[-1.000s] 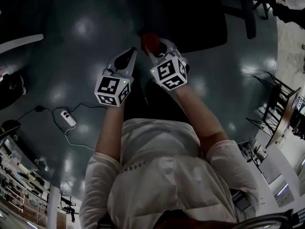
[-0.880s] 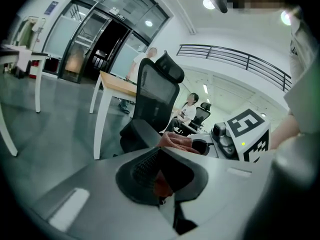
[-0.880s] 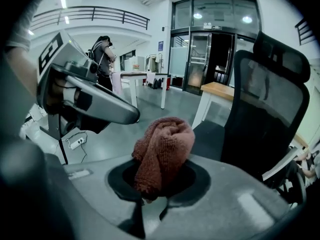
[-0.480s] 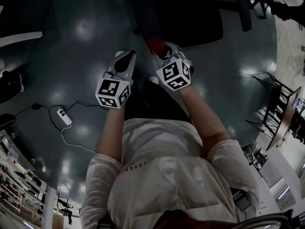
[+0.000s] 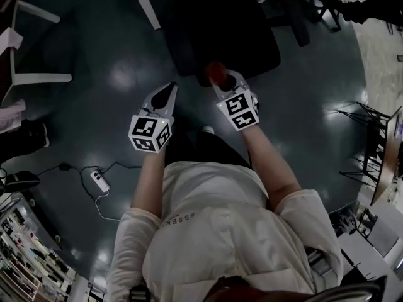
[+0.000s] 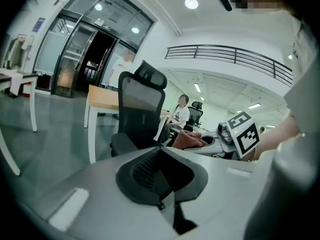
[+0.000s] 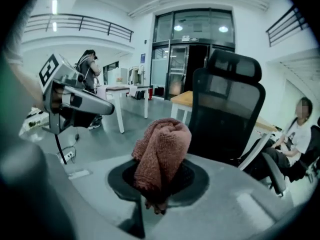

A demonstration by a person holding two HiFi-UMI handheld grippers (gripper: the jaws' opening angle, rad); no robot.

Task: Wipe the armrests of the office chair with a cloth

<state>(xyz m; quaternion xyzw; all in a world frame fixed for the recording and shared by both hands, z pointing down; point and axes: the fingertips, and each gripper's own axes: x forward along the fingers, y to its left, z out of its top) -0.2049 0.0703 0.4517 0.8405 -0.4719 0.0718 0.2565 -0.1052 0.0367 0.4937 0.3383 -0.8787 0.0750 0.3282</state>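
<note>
The black office chair (image 5: 220, 33) stands on the dark floor just ahead of both grippers; its mesh back and headrest (image 7: 227, 109) fill the right gripper view. Its armrests are hard to make out in the dim head view. My right gripper (image 5: 220, 75) is shut on a bunched red-brown cloth (image 7: 161, 154), which pokes up at the chair's near edge (image 5: 216, 69). My left gripper (image 5: 170, 88) hovers beside it to the left, jaws shut with nothing held (image 6: 167, 204). In the left gripper view the chair (image 6: 142, 109) stands ahead and the cloth (image 6: 192, 139) shows at the right.
A power strip (image 5: 97, 181) with its cable lies on the floor at the left. White table legs (image 5: 145, 5) stand at the back left, a wire rack (image 5: 371, 131) at the right. A wooden desk (image 7: 182, 98) and a seated person (image 7: 295, 131) lie beyond the chair.
The head view has shifted so more of the chair shows, nearer the middle. Both grippers stay side by side, with the cloth still in the right one.
</note>
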